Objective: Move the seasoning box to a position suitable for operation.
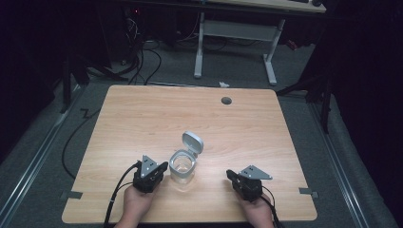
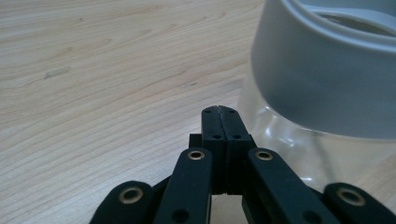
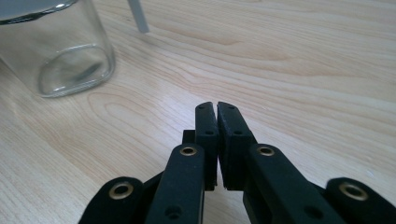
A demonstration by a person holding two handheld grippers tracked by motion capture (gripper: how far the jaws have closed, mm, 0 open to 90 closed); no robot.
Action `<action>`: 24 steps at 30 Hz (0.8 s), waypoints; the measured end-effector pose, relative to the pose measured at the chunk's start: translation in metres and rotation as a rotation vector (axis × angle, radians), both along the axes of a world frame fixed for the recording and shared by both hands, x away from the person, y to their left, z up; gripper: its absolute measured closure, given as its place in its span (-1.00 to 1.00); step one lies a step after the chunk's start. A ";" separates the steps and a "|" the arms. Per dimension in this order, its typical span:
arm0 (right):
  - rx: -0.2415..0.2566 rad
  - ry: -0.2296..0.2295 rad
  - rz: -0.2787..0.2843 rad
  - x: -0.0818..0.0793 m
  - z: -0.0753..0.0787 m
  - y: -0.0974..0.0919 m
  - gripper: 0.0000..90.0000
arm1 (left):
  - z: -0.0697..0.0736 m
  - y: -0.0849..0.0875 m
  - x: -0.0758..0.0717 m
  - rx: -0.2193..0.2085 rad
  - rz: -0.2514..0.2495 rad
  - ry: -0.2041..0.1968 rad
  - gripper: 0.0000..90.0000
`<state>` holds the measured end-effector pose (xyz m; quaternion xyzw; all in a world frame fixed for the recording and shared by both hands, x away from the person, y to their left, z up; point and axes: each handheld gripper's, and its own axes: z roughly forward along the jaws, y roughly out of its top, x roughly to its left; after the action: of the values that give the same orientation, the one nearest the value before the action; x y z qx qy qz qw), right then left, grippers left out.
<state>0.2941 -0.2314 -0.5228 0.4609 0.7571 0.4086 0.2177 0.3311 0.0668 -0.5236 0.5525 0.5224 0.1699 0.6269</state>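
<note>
Left gripper (image 2: 219, 110) has its fingers (image 2: 212, 126) pressed together on nothing, tips just beside the clear glass jar (image 1: 182, 167). Right gripper (image 3: 217, 105) fingers (image 3: 232, 126) are pretty much closed too, just a sliver between them, sitting well apart from the jar. Jar's grey flip lid (image 1: 192, 142) stands open, near the front middle of the wooden table (image 1: 142, 114).

A pale wooden surface (image 1: 142, 118) with fine brown grain lines carries a clear glass jar (image 1: 182, 167) with a frosted grey collar and grey flip lid. Lower left and lower right of the frame, two black grippers (image 1: 164, 167) (image 1: 229, 174) have grey triangular top plates and brass-coloured rivets.
</note>
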 end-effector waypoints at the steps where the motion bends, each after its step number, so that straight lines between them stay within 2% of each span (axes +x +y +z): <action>1: 0.004 -0.002 -0.003 -0.001 0.000 -0.002 0.92 | 0.000 -0.001 -0.001 0.002 -0.005 -0.001 1.00; 5: 0.016 -0.006 -0.007 -0.001 -0.001 -0.004 0.86 | 0.001 -0.004 -0.008 0.003 -0.009 -0.001 1.00; 7: 0.018 0.012 -0.009 0.001 -0.003 -0.003 0.86 | 0.002 -0.006 -0.011 0.004 -0.013 0.001 1.00; 11: 0.022 -0.001 0.003 0.000 -0.002 -0.001 0.86 | 0.002 -0.017 -0.018 0.003 -0.034 0.003 1.00; 17: 0.024 -0.003 0.005 -0.001 -0.001 -0.003 0.90 | 0.004 -0.036 -0.022 0.013 -0.068 -0.009 1.00; 24: 0.023 -0.001 0.015 -0.002 -0.001 -0.002 0.89 | 0.006 -0.044 -0.020 0.008 -0.079 -0.009 1.00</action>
<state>0.2925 -0.2335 -0.5240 0.4574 0.7556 0.4194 0.2098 0.3106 0.0230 -0.5174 0.5747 0.4966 0.1496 0.6331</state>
